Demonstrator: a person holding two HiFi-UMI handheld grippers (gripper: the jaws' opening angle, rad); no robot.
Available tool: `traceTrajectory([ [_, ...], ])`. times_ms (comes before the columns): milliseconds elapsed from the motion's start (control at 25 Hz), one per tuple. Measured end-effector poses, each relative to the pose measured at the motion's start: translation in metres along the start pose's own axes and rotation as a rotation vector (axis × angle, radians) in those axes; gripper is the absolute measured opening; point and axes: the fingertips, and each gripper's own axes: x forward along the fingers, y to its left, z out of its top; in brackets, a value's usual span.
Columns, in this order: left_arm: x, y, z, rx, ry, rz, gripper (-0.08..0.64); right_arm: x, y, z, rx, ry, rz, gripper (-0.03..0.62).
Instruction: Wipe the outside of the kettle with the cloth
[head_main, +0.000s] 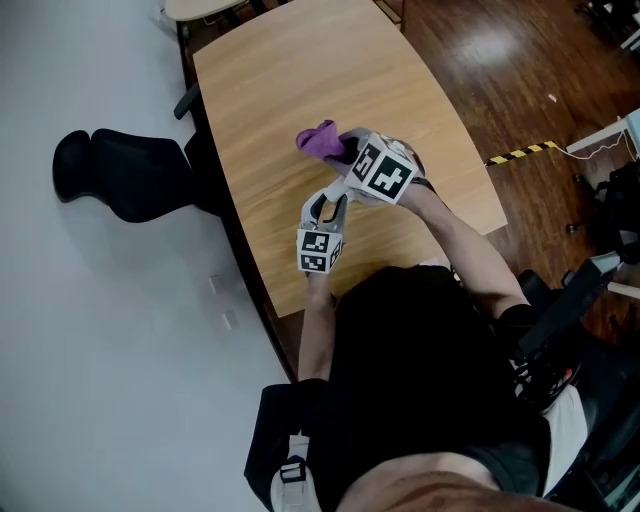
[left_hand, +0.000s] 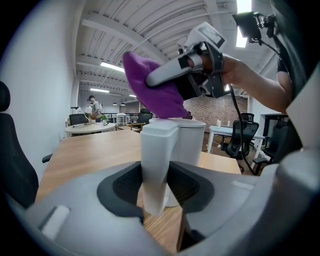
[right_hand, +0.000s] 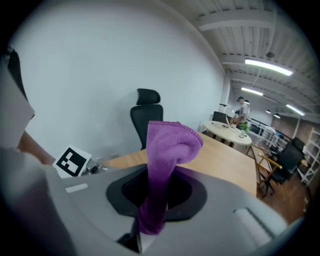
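Closest is the person's black shirt (head_main: 420, 380). Left of the kettle (left_hand: 187, 142), which stands upright on the table (head_main: 290, 80), is a black chair (head_main: 120, 175). The left gripper (left_hand: 157, 187) clamps the kettle's handle. Over the kettle, the right gripper (right_hand: 155, 195) pinches the purple cloth (right_hand: 167, 150), hiding the kettle from overhead. Striped tape (head_main: 520, 153) lies to the kettle's right.

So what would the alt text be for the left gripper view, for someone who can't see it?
The left tongs grip the handle of a white kettle standing on a wooden table. Just above it, the right tongs hold a purple cloth.
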Motion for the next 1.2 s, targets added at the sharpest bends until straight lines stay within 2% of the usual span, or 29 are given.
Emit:
traceTrajectory([
  [80,0.001,0.000,-0.002,0.000,-0.001,0.006,0.061,0.028,0.021,-0.008,-0.089,0.071,0.042,0.058],
  [200,0.000,0.000,-0.007,-0.003,0.000,0.006,0.061,0.056,0.021,-0.035,-0.152,0.175,0.032,0.058],
  [280,-0.001,0.001,-0.011,-0.002,0.004,0.001,0.063,0.063,0.014,-0.046,-0.132,0.184,0.021,0.058],
  [440,-0.004,0.009,-0.010,-0.002,0.001,-0.003,0.061,0.056,-0.008,-0.044,-0.063,0.148,-0.011,0.058],
  [600,0.002,-0.022,0.000,0.015,0.014,0.005,0.063,-0.002,-0.042,-0.070,0.034,0.083,-0.059,0.058],
  [680,0.003,-0.029,0.006,0.025,0.025,0.008,0.064,-0.027,-0.062,-0.081,0.100,0.053,-0.086,0.058],
  [760,0.005,-0.015,0.006,0.025,0.040,0.016,0.071,-0.037,-0.084,-0.091,0.167,0.038,-0.118,0.057],
  [880,0.017,-0.003,0.014,0.003,0.083,0.044,0.083,-0.068,-0.127,-0.131,0.278,0.042,-0.184,0.058],
  [920,0.019,-0.002,0.016,-0.012,0.101,0.052,0.099,-0.080,-0.139,-0.148,0.338,0.023,-0.200,0.058],
  [1000,0.018,-0.001,0.021,-0.044,0.127,0.054,0.144,-0.104,-0.155,-0.176,0.506,-0.080,-0.197,0.058],
  [1120,-0.007,0.004,0.029,-0.103,0.132,0.074,0.144,-0.130,-0.153,-0.201,0.796,-0.327,-0.083,0.058],
  [1200,-0.030,0.010,0.056,-0.120,0.095,0.143,0.094,-0.136,-0.139,-0.201,0.929,-0.521,0.083,0.058],
])
